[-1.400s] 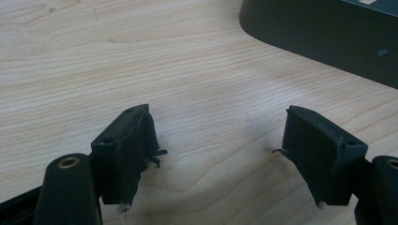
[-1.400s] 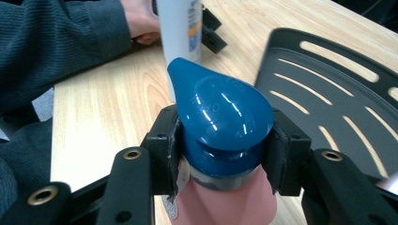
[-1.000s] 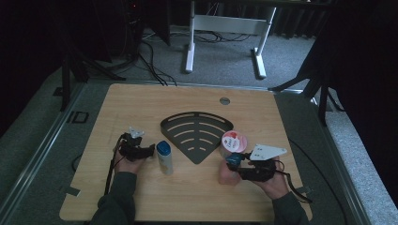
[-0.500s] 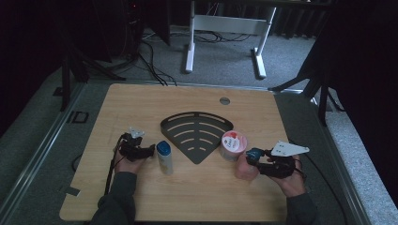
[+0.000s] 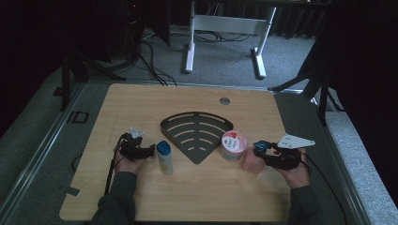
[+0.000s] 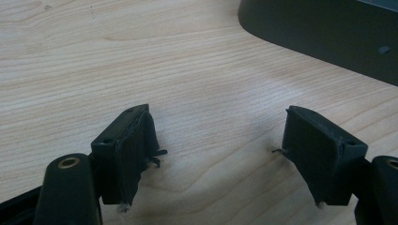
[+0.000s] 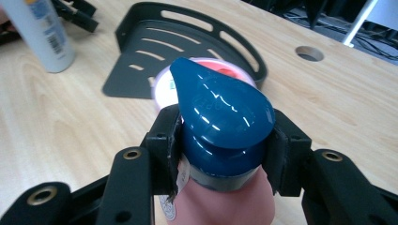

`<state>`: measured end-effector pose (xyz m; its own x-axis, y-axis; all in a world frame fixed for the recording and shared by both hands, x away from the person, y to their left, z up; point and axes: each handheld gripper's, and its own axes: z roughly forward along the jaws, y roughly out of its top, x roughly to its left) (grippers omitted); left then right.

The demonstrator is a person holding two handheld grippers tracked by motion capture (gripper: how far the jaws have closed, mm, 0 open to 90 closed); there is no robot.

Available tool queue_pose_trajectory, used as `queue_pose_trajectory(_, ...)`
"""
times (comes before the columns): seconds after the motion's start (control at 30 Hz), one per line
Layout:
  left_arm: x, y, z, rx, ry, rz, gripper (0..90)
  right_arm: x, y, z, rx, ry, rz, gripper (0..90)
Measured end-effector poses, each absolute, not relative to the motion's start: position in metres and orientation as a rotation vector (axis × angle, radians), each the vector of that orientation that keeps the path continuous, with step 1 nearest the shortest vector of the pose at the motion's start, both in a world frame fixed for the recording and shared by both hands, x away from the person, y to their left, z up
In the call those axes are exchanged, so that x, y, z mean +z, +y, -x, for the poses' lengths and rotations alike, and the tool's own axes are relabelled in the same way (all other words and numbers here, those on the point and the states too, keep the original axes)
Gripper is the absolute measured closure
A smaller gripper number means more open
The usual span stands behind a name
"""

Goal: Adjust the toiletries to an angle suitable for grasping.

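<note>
We find the right gripper (image 7: 220,145) clamped on the blue cap of a pink bottle (image 7: 225,117) — jaws pressed against both sides of the cap. In the high view the bottle (image 5: 251,159) stands upright on the wooden table (image 5: 197,197), just beside a pink-lidded tub (image 5: 232,144) at the right edge of the black fan-shaped rack (image 5: 196,132). The left gripper (image 6: 218,154) hovers low over bare wood, jaws spread with nothing between them — a white bottle (image 5: 164,157) stands just beside it.
</note>
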<state>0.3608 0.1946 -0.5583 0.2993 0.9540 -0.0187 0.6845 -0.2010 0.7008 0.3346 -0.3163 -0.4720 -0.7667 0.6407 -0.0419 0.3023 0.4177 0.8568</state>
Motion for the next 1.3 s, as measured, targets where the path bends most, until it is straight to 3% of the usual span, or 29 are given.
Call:
queue_pose_trajectory(0.6,-0.56,0.193,-0.361,0.573,1.452,-1.966,24.2,-0.475,-0.325,-0.403,1.343,2.204,-0.932,52.5)
queue_pose_trajectory(1.3,-0.56,0.193,-0.361,0.565,1.438,-1.977,24.3,-0.479,-0.319,-0.421,1.244,2.097,-0.981,52.8)
